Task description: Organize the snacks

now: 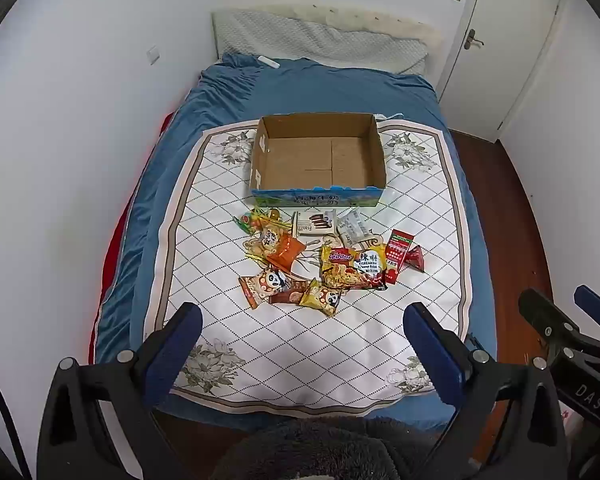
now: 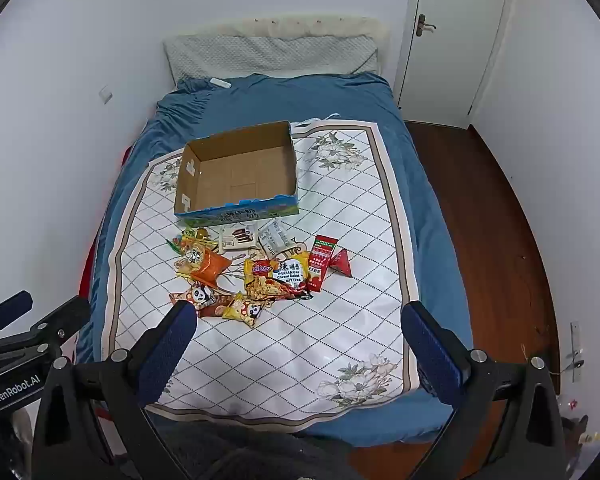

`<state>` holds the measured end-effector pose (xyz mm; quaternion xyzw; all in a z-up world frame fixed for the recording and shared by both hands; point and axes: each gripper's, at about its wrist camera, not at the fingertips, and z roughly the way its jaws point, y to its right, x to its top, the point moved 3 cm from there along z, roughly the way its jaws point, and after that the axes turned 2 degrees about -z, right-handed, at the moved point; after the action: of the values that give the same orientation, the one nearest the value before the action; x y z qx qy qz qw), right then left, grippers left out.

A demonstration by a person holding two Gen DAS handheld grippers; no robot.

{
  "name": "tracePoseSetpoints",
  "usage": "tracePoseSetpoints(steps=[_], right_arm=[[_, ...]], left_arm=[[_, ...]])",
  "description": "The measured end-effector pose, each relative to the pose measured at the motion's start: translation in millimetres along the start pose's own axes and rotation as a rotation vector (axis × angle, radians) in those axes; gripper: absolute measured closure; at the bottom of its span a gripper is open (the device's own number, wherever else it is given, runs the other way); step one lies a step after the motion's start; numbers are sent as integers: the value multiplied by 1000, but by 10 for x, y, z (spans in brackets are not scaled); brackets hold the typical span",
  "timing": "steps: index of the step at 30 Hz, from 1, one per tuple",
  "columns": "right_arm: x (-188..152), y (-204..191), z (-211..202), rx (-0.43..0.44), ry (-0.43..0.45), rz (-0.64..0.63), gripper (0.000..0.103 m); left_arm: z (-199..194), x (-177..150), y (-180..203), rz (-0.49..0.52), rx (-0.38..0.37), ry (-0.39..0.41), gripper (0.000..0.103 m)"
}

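Several snack packets [image 1: 324, 258] [image 2: 256, 270] lie scattered on a white quilted mat [image 1: 308, 344] [image 2: 284, 344] on the bed. They include a yellow noodle pack [image 1: 352, 268] [image 2: 278, 276], panda-print bags [image 1: 266, 284] [image 2: 246, 308], an orange bag [image 1: 286, 252] and a red carton [image 1: 398, 254] [image 2: 322, 256]. Behind them stands an empty cardboard box [image 1: 318, 188] [image 2: 236, 206] with a blue printed front. My left gripper [image 1: 302, 316] and right gripper [image 2: 298, 314] hover high above the bed's near end, both open and holding nothing.
The bed has a blue cover [image 1: 312, 84] [image 2: 300, 96] and a grey pillow [image 1: 324, 40] at the head. White walls close in on the left. Brown wooden floor [image 2: 488, 220] and a white door [image 2: 456, 36] lie to the right. A dark fuzzy sleeve [image 1: 308, 448] fills the bottom edge.
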<state>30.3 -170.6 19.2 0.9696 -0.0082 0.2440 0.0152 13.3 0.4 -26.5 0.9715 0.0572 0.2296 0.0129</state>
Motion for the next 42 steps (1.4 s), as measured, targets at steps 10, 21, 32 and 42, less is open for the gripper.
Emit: tracePoseSetpoints(steps=[10, 21, 32, 42], right_arm=[[-3, 8, 3, 2, -4, -1, 0], [1, 8, 3, -1, -7, -2, 0], [-20, 6, 11, -2, -9, -3, 0], [-22, 14, 9, -3, -9, -5, 0]], left_arm=[[-17, -9, -5, 2, 0, -4, 0], [-15, -9, -7, 3, -2, -6, 0], [15, -2, 30, 1, -5, -7, 0], [15, 2, 31, 0, -5, -6, 0]])
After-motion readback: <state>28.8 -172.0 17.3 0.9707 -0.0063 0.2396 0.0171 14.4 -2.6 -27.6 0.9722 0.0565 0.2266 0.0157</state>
